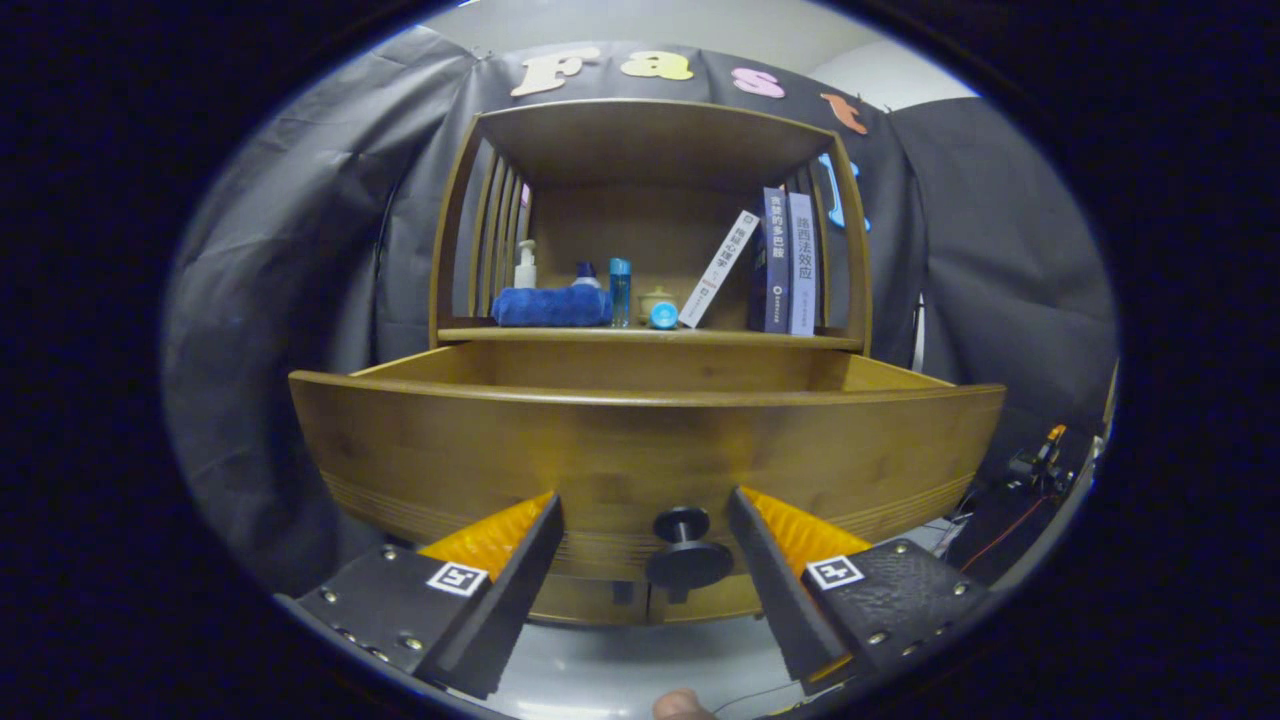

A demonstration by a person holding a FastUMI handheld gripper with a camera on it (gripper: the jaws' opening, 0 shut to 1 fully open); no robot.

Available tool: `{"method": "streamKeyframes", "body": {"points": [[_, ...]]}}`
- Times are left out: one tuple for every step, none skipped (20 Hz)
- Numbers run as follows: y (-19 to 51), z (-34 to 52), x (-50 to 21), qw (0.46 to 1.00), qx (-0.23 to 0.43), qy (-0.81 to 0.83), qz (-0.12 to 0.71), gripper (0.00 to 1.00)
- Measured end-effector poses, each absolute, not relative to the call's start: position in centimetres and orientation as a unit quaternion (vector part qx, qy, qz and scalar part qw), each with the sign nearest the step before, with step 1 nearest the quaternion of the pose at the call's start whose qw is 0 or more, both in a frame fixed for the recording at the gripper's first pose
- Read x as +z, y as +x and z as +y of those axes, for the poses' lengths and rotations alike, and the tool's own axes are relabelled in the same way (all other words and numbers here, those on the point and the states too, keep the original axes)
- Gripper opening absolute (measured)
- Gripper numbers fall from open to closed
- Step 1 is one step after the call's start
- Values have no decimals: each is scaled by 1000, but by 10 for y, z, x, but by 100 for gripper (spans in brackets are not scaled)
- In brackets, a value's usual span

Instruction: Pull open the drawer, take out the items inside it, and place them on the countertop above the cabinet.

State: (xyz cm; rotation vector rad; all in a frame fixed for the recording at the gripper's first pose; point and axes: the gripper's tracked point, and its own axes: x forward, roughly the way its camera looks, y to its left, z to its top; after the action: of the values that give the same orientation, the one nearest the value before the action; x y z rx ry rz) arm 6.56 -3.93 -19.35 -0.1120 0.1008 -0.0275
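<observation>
Gripper view: the tool [645, 560] sits low in front of a wooden cabinet, its two fingers spread wide and holding nothing. The black knob [688, 550] of the drawer [640, 450] stands between the fingers, a little nearer the right one, with a clear gap on each side; neither finger touches it. The knob's stem points straight out of the drawer front toward the tool, so its axis runs along the tool's line of sight.

The drawer already stands pulled out from the cabinet; its front panel is near and its open top edge shows above, but the inside is hidden by the panel, so what lies in it cannot be told. Judging by this, the opening step looks done or close to done, and the next move would call for lifting the tool up and over the front panel to reach down into the drawer.

Just above and beyond the drawer is the counter [650, 336], the cabinet's shelf surface. On it, from left to right, stand a white pump bottle [525, 265], a folded blue cloth [551, 306], a blue bottle [620, 292], a small pot [656, 300] and several books [787, 262], one leaning. The free patches of counter are narrow, so placing calls for care.
</observation>
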Motion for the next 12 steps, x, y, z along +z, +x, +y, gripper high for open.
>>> {"method": "streamKeyframes", "body": {"points": [[66,-39,-194,997,-14,-58,48,100],[66,-40,-194,997,-14,-58,46,100],[67,-40,-194,997,-13,-54,47,100],[68,-40,-194,998,-11,-50,49,100],[69,-40,-196,998,-9,-44,52,100],[70,-40,-197,998,-5,-33,57,100],[71,-41,-199,998,-3,-20,62,99],[72,-42,-198,998,0,-10,64,99],[73,-42,-199,998,2,-8,67,99],[75,-43,-197,998,3,-8,67,99],[77,-42,-197,998,3,-9,67,99],[78,-42,-197,998,2,-13,68,99]]}}
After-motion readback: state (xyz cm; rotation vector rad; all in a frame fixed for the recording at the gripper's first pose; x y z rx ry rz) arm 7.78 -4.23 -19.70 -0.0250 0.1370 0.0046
